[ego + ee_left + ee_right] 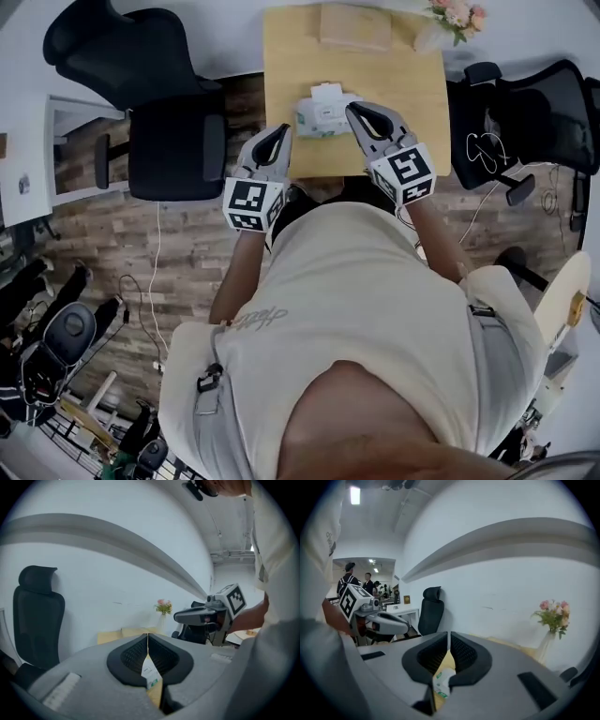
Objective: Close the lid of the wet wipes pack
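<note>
Both hand-held grippers [281, 129] [352, 108] closed (apparently empty).

no words or numbers can be read. the wet wipes pack [319, 118] has green print too small to make out. the person's shirt [255, 320] carries blurred cursive lettering. cubes on the left gripper [278, 132] and right gripper [355, 110] show only black-and-white square markers.

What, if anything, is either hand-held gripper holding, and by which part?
Nothing; the left hand-held gripper and the right hand-held gripper are both shut and empty.
</note>
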The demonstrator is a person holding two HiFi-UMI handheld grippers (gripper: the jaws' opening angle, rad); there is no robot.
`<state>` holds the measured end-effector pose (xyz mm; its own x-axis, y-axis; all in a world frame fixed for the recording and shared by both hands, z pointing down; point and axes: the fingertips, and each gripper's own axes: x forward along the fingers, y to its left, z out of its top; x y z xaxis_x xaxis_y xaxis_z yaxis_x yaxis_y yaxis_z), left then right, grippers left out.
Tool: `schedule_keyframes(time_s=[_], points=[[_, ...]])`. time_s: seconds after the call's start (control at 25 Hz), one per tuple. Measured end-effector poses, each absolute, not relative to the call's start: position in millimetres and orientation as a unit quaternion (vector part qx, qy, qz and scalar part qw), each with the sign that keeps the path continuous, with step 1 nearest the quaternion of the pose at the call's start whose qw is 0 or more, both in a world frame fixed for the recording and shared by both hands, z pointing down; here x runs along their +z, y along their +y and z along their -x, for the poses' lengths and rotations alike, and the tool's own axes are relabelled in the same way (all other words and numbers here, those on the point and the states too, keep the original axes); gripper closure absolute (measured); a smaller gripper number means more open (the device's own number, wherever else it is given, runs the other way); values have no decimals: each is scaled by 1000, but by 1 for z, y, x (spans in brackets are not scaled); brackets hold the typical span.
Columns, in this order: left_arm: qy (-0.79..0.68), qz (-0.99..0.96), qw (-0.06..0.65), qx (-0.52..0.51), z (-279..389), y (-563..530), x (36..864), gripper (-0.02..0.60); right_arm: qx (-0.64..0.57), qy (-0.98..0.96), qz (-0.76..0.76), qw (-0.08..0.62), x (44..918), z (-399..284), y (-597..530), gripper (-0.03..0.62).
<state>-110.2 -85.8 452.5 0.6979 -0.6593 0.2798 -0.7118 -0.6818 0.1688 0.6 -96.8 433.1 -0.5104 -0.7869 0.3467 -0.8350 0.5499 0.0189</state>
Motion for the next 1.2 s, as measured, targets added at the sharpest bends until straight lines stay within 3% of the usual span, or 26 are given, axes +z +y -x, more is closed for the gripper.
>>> schedule_keyframes(time_s=[0.52,1.2], points=[[-307,-936,130,116,59,-101,462,565,63,-843,-506,174,435,-42,-106,563],[-382,-902,128,153,-2,-134,476,565,123,-886,-426,134,496,-121,-137,548]])
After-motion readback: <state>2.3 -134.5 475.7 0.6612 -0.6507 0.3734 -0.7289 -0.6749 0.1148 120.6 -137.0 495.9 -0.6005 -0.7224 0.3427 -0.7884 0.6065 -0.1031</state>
